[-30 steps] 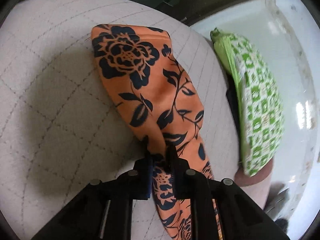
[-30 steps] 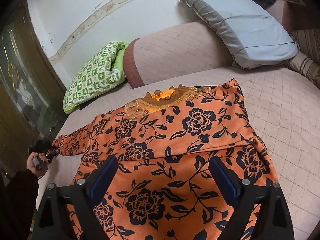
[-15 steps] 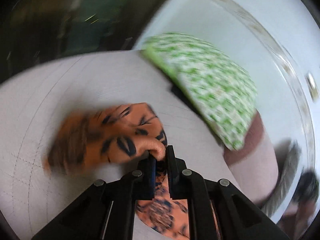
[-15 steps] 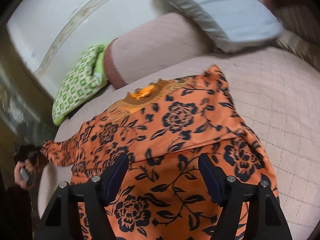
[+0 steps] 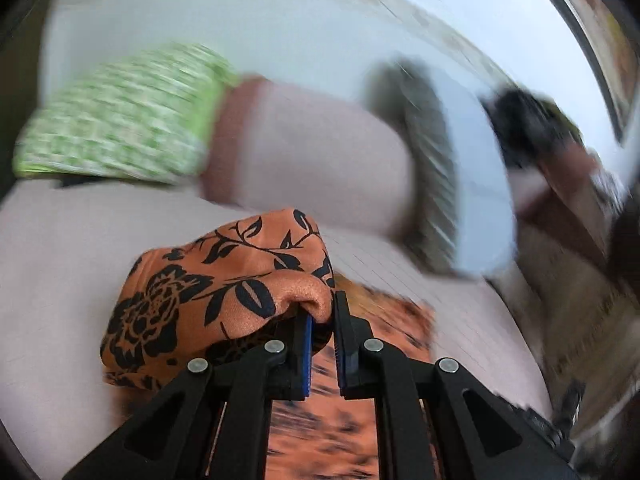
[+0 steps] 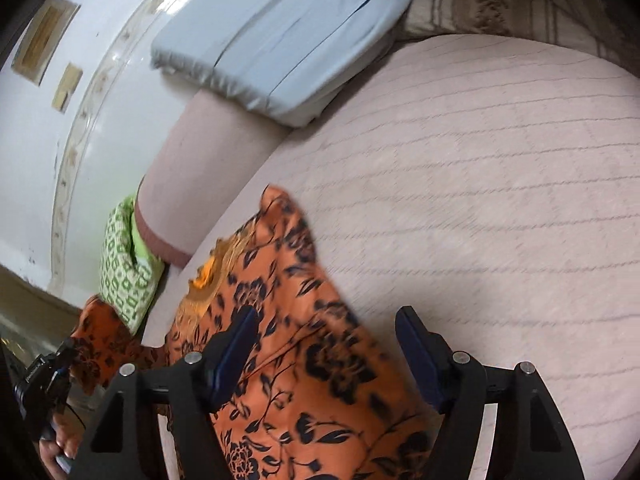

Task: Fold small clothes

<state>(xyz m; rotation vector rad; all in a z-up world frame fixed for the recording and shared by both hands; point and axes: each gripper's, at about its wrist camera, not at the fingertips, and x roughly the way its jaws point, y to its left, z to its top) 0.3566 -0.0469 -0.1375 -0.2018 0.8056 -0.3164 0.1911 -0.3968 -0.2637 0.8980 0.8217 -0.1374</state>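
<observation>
Orange black-floral garment (image 6: pixel 304 364) spread on the bed — one sleeve (image 5: pixel 224 292) lifted, apparently bunched — collar trim gold.

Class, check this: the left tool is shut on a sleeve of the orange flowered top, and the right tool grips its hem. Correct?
Not quite. The right tool is open, hovering over the orange flowered top and gripping nothing, as the right wrist view shows. The left tool is indeed shut on the cloth.

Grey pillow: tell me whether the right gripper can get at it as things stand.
Probably yes. The right gripper is open and holds nothing, and bare bedspread lies between it and the grey pillow; only the reach itself is uncertain.
</observation>
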